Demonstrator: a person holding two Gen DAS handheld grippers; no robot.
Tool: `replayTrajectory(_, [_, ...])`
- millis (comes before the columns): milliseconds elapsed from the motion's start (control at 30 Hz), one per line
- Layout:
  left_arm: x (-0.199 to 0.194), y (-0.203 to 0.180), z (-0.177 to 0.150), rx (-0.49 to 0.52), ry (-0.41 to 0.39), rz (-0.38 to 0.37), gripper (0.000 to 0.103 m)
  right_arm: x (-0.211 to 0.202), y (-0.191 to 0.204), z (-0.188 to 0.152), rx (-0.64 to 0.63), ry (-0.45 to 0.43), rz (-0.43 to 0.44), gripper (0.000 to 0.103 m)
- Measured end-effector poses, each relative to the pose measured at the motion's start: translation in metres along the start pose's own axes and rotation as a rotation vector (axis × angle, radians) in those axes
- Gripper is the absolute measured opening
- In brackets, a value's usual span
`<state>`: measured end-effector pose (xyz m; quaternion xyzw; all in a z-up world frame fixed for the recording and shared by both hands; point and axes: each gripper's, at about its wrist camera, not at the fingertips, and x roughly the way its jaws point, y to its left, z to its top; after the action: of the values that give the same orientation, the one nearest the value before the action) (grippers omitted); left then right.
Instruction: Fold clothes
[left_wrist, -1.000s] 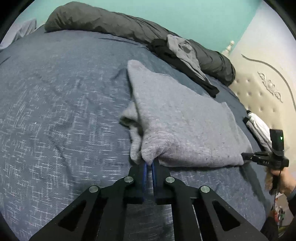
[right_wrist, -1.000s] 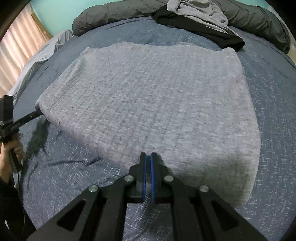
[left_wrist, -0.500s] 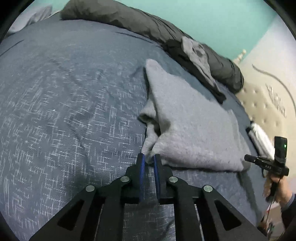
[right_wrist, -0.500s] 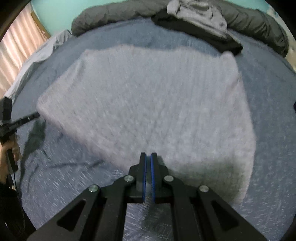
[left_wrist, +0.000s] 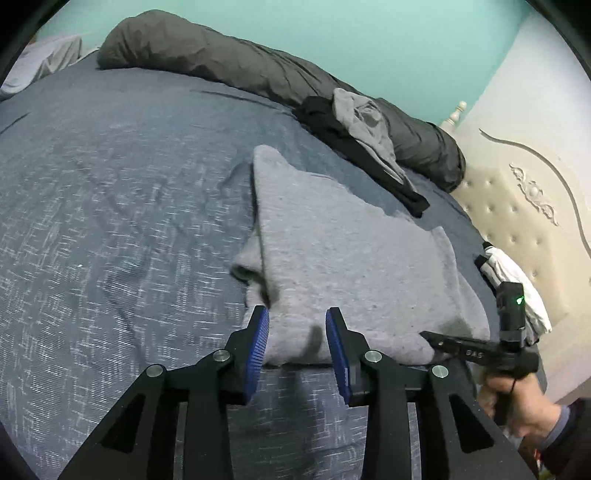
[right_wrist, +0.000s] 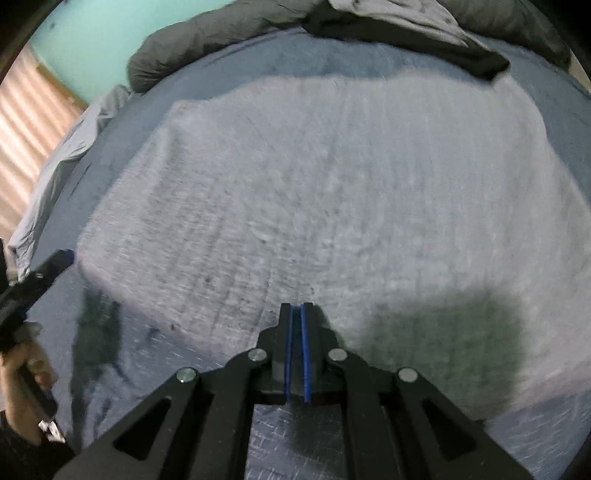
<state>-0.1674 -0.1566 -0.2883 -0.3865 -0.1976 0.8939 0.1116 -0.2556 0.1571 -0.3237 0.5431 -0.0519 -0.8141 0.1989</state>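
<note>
blue bedspread (left_wrist: 110, 221) w/ dark grey duvet (left_wrist: 221, 62) rolled along far edge. left gripper (left_wrist: 297, 317) jaws opening, near corner of folded grey sweater (left_wrist: 351, 266) between the pads, not pinched. sweater lies flat mid-bed. right gripper (right_wrist: 296, 314) clenched, nothing in it, tips over sweater's near edge. black + grey clothes pile (left_wrist: 362, 136) beyond.

A light grey knitted sweater (left_wrist: 351, 266) lies folded flat on a dark blue bed (left_wrist: 110, 221), one bunched sleeve poking out at its side.
</note>
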Motion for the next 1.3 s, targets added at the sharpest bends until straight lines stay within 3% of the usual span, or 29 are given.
replayTrajectory(100, [0.000, -0.002, -0.001, 0.000, -0.004, -0.006, 0.044, 0.001, 0.001, -0.004, 0.006, -0.033, -0.028, 0.003])
replayTrajectory(200, [-0.002, -0.001, 0.000, -0.008, -0.009, -0.015, 0.046, -0.010, 0.018, -0.001, -0.057, -0.053, -0.101, 0.003])
replayTrajectory(300, [-0.006, 0.003, 0.000, -0.030, -0.026, -0.028, 0.050, -0.027, 0.026, -0.004, -0.043, -0.107, -0.086, 0.003])
replayTrajectory(400, [-0.007, 0.007, 0.000, -0.041, -0.025, -0.039, 0.051, -0.015, 0.029, -0.015, -0.061, -0.072, -0.113, 0.003])
replayTrajectory(567, [-0.005, 0.013, -0.001, -0.060, -0.018, -0.050, 0.053, -0.017, 0.030, -0.029, -0.020, -0.094, -0.134, 0.003])
replayTrajectory(667, [-0.005, 0.016, 0.000, -0.073, -0.019, -0.057, 0.053, -0.015, 0.038, -0.034, -0.071, -0.097, -0.175, 0.003])
replayTrajectory(933, [-0.007, 0.019, 0.000, -0.087, -0.025, -0.076, 0.057, -0.045, 0.034, -0.041, -0.021, -0.149, -0.142, 0.003])
replayTrajectory(1033, [-0.007, 0.019, -0.001, -0.093, -0.028, -0.077, 0.057, -0.036, 0.034, -0.042, -0.030, -0.138, -0.154, 0.003])
replayTrajectory(1233, [-0.007, 0.024, -0.001, -0.111, -0.030, -0.074, 0.057, -0.040, 0.029, -0.014, -0.030, -0.166, -0.155, 0.003])
replayTrajectory(1300, [-0.007, 0.025, -0.001, -0.117, -0.033, -0.077, 0.057, -0.032, 0.023, -0.008, -0.024, -0.130, -0.172, 0.003])
